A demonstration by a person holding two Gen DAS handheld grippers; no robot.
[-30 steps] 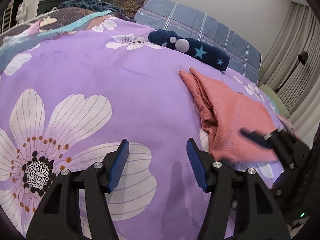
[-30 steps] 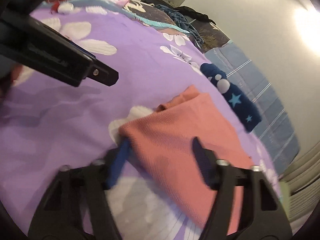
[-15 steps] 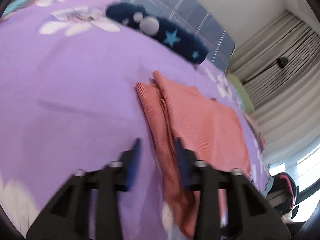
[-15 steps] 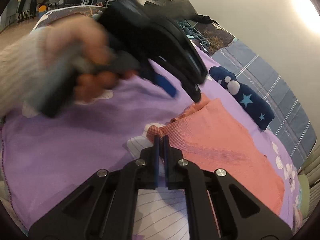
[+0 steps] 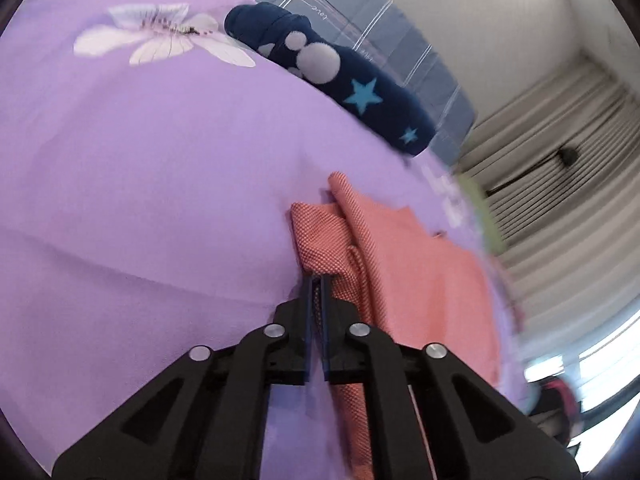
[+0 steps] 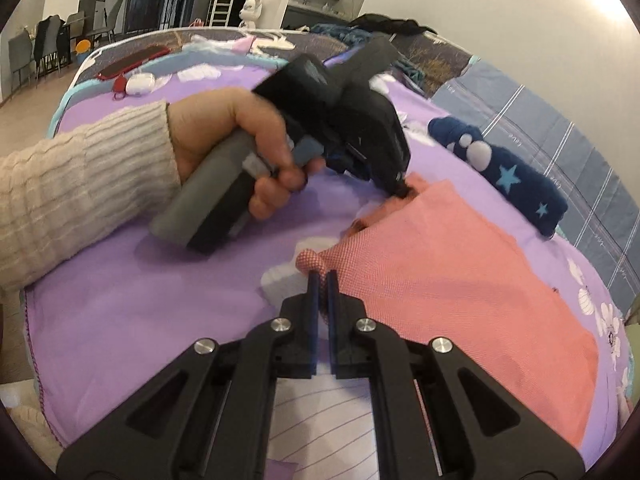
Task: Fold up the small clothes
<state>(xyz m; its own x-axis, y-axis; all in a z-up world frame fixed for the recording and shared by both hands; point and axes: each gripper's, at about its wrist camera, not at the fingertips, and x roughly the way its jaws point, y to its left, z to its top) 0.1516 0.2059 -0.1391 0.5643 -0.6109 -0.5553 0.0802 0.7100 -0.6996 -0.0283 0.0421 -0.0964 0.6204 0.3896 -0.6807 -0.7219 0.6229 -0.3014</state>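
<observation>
1. Nearest the lens in the left wrist view, the left claw [image 5: 316,280] has its two blue pads pinched almost together, a sliver of the salmon garment [image 5: 412,264] caught between them at its near edge.
2. The right claw [image 6: 323,276] tells the same story in its own view: pads nearly closed, nipping a small bunched corner of the salmon garment [image 6: 460,276]; how much cloth sits inside the pinch is hidden by the pads themselves.
3. The garment lies spread on the purple flowered bedspread [image 5: 140,184], one folded layer lapped over another along its left side. Its far right end runs into blur in the left view.
4. Further up the right view, the person's left hand [image 6: 236,148], in a cream ribbed sleeve, grips the grey handle of the other tool; that tool's tip meets the garment's far corner, but the contact point is dark and smeared.
5. Beyond the garment, well apart from it, rests a navy starred bundle [image 5: 340,84], rolled up against a blue plaid pillow [image 5: 384,28].
6. Furthest back, curtains [image 5: 560,152] hang, soft with blur.
</observation>
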